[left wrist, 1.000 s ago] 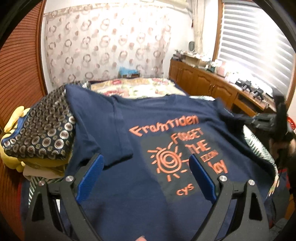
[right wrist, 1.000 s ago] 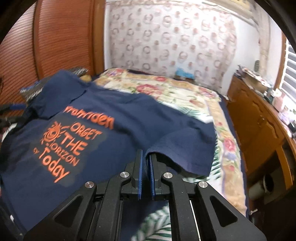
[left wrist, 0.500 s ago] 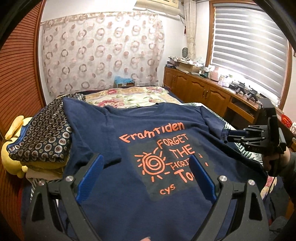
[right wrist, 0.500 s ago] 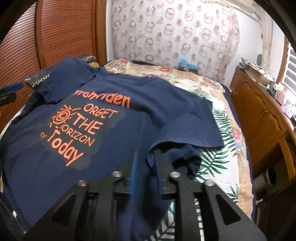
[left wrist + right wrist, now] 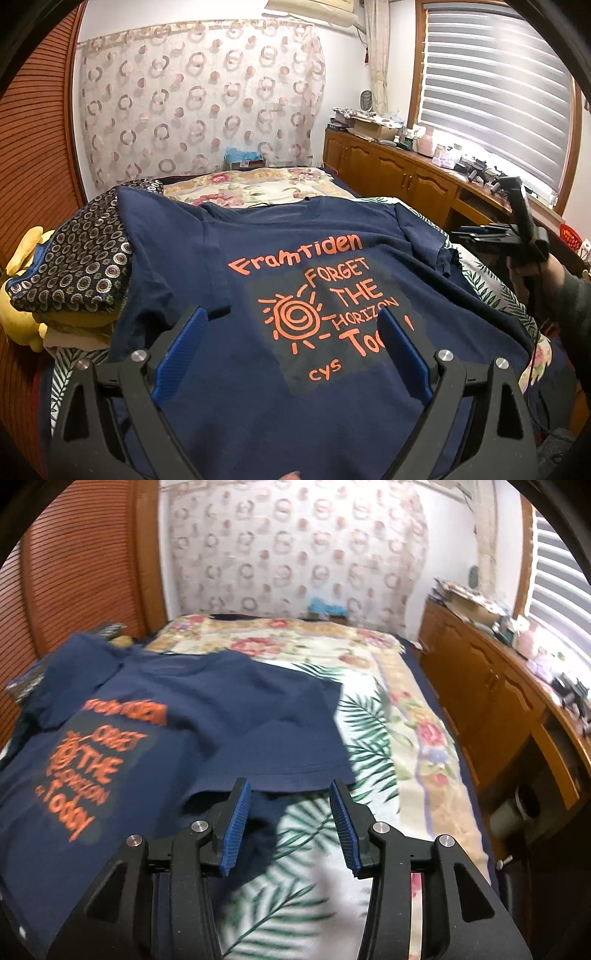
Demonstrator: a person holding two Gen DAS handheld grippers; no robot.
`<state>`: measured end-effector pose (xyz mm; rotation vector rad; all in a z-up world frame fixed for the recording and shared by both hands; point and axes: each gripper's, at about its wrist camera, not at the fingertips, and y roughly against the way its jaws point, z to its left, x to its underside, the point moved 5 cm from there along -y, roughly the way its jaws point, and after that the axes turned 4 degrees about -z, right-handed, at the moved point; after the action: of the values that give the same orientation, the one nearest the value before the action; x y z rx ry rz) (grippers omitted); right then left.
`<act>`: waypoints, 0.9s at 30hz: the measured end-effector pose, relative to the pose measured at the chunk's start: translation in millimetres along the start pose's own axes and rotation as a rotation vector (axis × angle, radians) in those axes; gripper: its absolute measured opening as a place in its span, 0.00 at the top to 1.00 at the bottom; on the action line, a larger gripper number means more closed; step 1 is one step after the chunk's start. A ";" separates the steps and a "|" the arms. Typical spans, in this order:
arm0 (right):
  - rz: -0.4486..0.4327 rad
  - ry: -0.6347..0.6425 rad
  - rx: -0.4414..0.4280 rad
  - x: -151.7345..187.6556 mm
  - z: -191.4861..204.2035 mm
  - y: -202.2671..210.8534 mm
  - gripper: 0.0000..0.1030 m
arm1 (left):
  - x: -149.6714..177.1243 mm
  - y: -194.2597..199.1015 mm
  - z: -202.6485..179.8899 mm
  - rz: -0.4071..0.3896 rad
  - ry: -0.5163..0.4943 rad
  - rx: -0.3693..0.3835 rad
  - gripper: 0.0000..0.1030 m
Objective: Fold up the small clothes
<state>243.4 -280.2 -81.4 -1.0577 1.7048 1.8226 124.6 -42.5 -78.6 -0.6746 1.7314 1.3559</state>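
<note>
1. One navy T-shirt lies front-up on the bed, orange print showing; one sleeve spreads over the floral bedspread.
2. Your left gripper hangs above the shirt, jaws wide apart, holding nothing.
3. Your right gripper is spread at the sleeve hem, holding nothing.
4. One patterned cloth stack sits beside the shirt.

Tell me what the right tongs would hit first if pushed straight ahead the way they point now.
Probably the hem of the navy blue cotton T-shirt's sleeve, which lies just beyond the open right tongs. Under them is the leaf-print bedspread. Blur and fisheye leave depth unclear, so they might skim the bedspread first.
</note>
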 end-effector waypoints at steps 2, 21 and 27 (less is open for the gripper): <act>0.017 -0.026 0.011 -1.7 -8.9 -11.9 0.57 | 1.2 -1.6 -0.3 0.003 -0.002 -0.001 0.09; 0.079 -0.038 -0.056 -14.9 -14.8 -41.8 0.97 | 9.2 1.5 11.9 0.005 0.027 -0.011 0.09; -0.011 0.001 -0.146 -53.8 26.8 -21.4 0.97 | 8.1 4.0 14.9 -0.003 0.037 -0.016 0.09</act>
<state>286.4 -240.8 -55.3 -1.1231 1.5836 1.9645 121.2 -26.5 -84.7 -0.7151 1.7500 1.3647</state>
